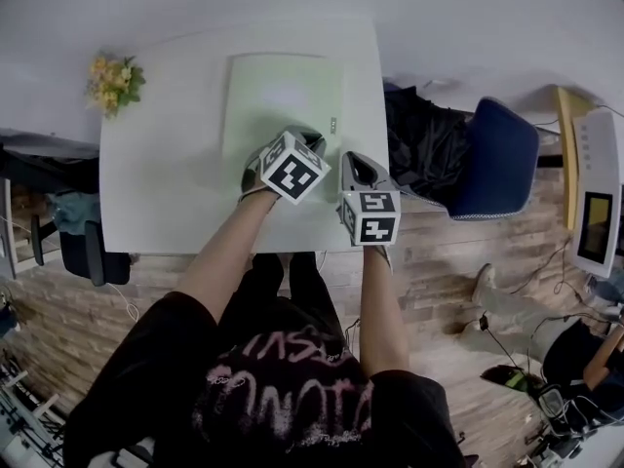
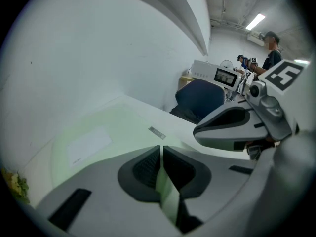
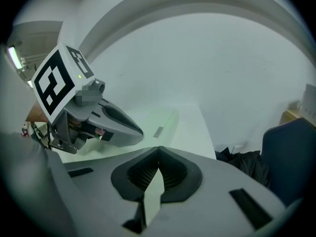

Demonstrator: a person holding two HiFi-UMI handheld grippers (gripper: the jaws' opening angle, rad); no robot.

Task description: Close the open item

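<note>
Two hand-held grey plastic grippers are in play, each topped by one white cube printed with black square markers. The left gripper (image 2: 161, 148) is clenched on nothing: its two dark ribbed pads meet at their tips, and only the tabletop shows past them. The right gripper (image 3: 158, 149) is likewise clamped empty, with its ribbed pads touching at the tips. The two sit side by side, the right one just to the right of the left and slightly behind it.

One thing belongs to the task: a pale green, flat rectangular item (image 1: 283, 96) with rounded corners, a smooth matt top and a lighter patch in the middle. It lies flat on the table directly ahead of the left gripper, whose nose hovers over its near edge, and ahead and to the left of the right gripper. No raised lid or flap shows on it.

One small grey oblong tag (image 1: 332, 125) lies just off the item's right edge, ahead of the right gripper.

The single white, smooth, square-cornered table (image 1: 156, 183) carries it all. One bunch of yellow flowers with green leaves (image 1: 114, 81) sits at the table's far left corner, well to the left of the left gripper. To the right of the right gripper, off the table, stands one blue padded chair (image 1: 497, 159) with one crumpled black cloth bundle (image 1: 424, 144) against it.
</note>
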